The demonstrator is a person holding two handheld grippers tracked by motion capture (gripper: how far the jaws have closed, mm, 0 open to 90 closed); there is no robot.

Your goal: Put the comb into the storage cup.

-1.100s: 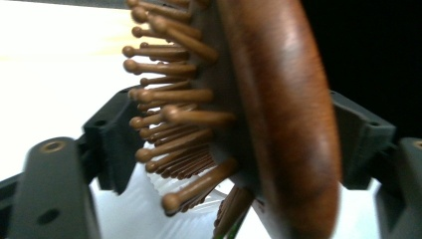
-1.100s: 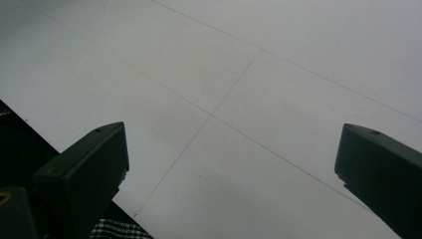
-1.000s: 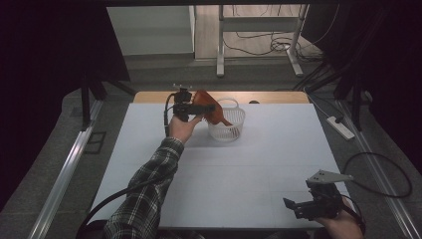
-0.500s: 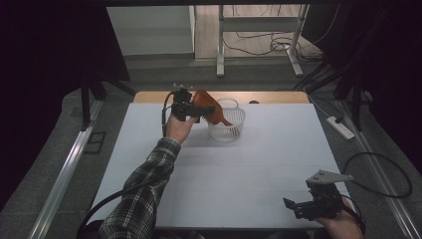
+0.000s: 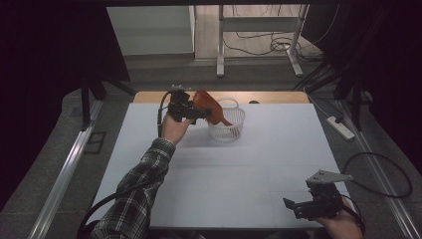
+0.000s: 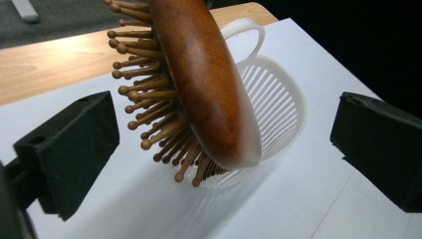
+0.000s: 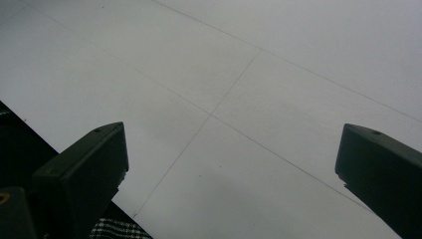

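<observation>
The brown wooden hairbrush (image 6: 199, 79) leans in the white basket (image 6: 278, 99) at the far side of the white table (image 5: 249, 169). Its long way runs slanted: the handle end goes down into the basket and the wide head sticks up and out over the rim, toward the left gripper (image 5: 191, 112). Its back is smooth and shiny. Its wooden pins have little round tips and point to the side. The left gripper's jaws stand wide apart on both sides of the brush and touch nothing. The right gripper (image 5: 311, 206) sits near the table's front edge, jaws wide apart too, with nothing between them.
</observation>
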